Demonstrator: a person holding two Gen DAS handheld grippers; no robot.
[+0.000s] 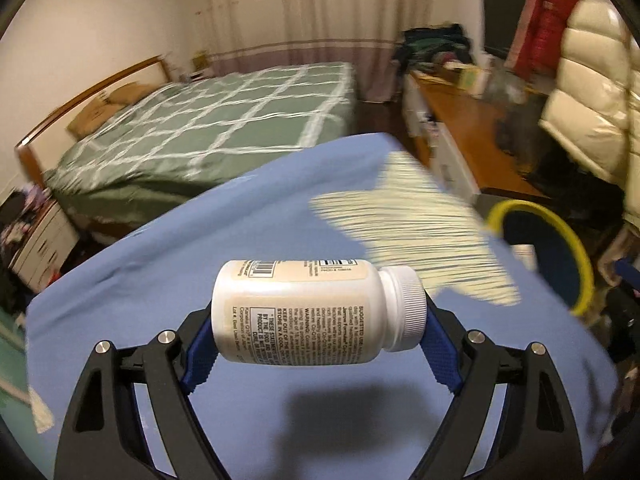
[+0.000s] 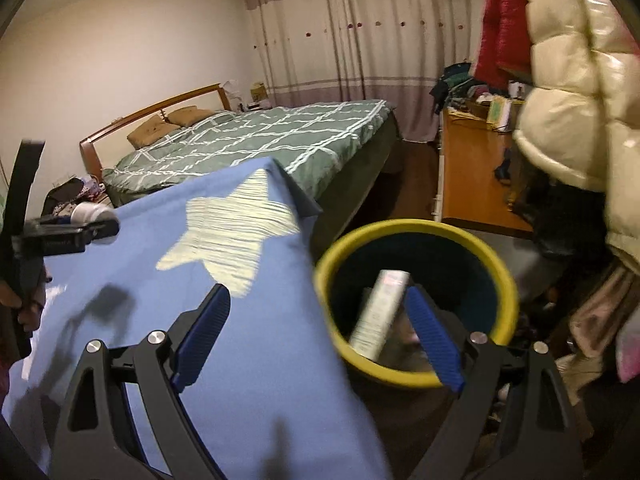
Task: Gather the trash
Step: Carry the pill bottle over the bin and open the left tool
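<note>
A white pill bottle [image 1: 304, 316] with a ribbed white cap lies sideways between the blue pads of my left gripper [image 1: 318, 320], which is shut on it above a blue cloth [image 1: 140, 280]. In the right wrist view the left gripper [image 2: 76, 224] shows at the far left with the bottle's white end [image 2: 90, 212]. My right gripper [image 2: 316, 292] stands open over the near left rim of a yellow-rimmed dark bin [image 2: 400, 226]. A white tube [image 2: 380, 316] is inside the bin, blurred. The bin [image 1: 580, 256] is at the right of the left wrist view.
The blue cloth [image 2: 260, 360] bears a pale star [image 2: 232, 232]. Behind it stands a bed with a green checked cover [image 2: 260, 140]. A wooden desk [image 2: 476, 176] with clutter runs along the right. A cream puffer jacket [image 2: 568, 92] hangs at the right.
</note>
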